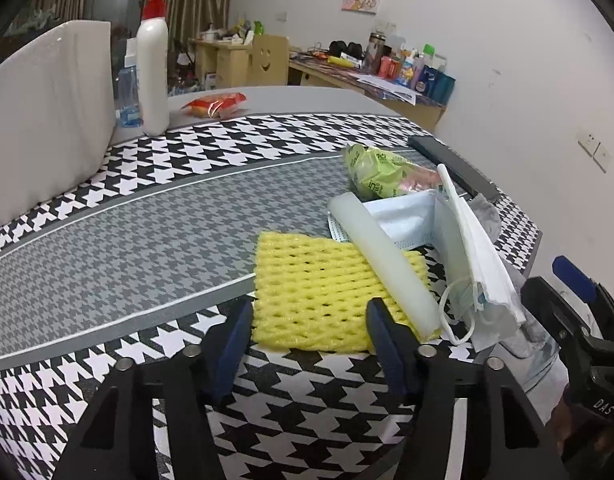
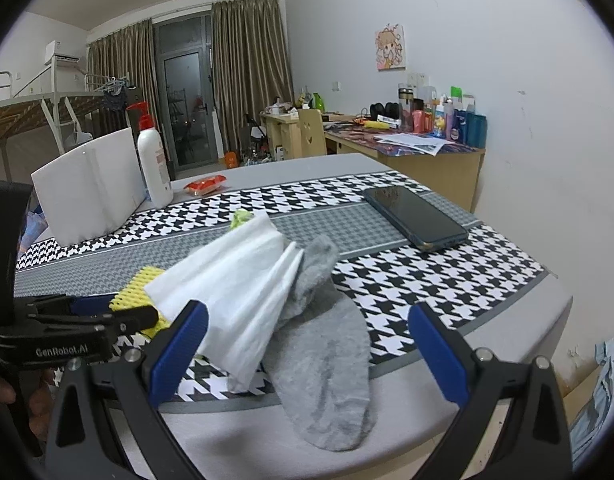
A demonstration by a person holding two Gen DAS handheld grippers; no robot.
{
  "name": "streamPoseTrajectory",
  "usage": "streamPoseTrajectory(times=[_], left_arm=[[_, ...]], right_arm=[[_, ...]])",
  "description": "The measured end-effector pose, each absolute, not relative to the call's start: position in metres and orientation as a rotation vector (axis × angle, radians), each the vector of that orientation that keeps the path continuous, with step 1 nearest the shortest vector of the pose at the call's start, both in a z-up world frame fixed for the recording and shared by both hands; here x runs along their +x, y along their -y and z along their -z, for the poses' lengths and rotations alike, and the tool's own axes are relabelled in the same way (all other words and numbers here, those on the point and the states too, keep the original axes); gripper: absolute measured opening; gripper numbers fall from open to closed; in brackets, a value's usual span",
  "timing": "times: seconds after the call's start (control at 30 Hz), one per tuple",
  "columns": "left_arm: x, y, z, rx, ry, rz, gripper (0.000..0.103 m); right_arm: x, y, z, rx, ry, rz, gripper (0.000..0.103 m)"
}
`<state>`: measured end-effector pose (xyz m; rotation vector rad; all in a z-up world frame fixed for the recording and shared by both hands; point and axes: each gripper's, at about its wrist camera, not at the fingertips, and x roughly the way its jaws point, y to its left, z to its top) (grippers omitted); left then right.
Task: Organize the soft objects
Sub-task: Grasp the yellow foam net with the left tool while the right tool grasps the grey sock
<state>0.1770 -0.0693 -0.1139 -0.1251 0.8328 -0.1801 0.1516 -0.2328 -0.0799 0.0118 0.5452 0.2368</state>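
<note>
A yellow foam net (image 1: 319,292) lies on the houndstooth mat, with a white foam tube (image 1: 383,264) across its right side. My left gripper (image 1: 311,320) is open at the net's near edge, one finger on each side, holding nothing. A white face mask (image 1: 479,256) stands folded to the right, also in the right wrist view (image 2: 243,292). A blue mask (image 1: 403,216) and a green packet (image 1: 381,172) lie behind. A grey sock (image 2: 323,352) lies beside the white mask. My right gripper (image 2: 307,332) is open around the sock and mask, empty.
A white foam box (image 1: 47,120) stands at the back left with a lotion pump bottle (image 1: 152,68) beside it. A red snack packet (image 1: 215,105) lies behind. A dark phone (image 2: 415,212) lies at the mat's right. The table's near edge (image 2: 387,400) is below the sock.
</note>
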Motion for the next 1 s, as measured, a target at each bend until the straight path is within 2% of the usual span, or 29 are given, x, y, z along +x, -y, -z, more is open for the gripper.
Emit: streamPoseTrajectory(times=[0.23,0.33,0.53,0.6,0.67,0.83,1.0], left_arm=[[0.184,0.072,0.115,-0.119,-0.829,0.196,0.030],[0.184,0.075,0.115,-0.117,-0.831,0.213,0.023],[0.182,0.073,0.111,-0.138,-0.810,0.237,0.020],[0.179,0.074,0.109,-0.135,-0.800,0.242,0.020],[0.178,0.074,0.107,-0.130,-0.794,0.246,0.020],[0.174,0.076,0.105,-0.130,-0.780,0.260,0.018],[0.173,0.077,0.104,-0.135,-0.783,0.265,0.019]], right_arm=[[0.152,0.244,0.084,0.006,-0.564,-0.211,0.102],[0.153,0.247,0.086,0.003,-0.578,-0.202,0.102],[0.156,0.249,0.089,-0.005,-0.603,-0.201,0.101],[0.159,0.248,0.092,-0.016,-0.621,-0.204,0.094],[0.161,0.247,0.096,-0.024,-0.638,-0.207,0.083],[0.164,0.243,0.102,-0.030,-0.666,-0.233,0.069],[0.169,0.238,0.109,-0.043,-0.719,-0.256,0.044]])
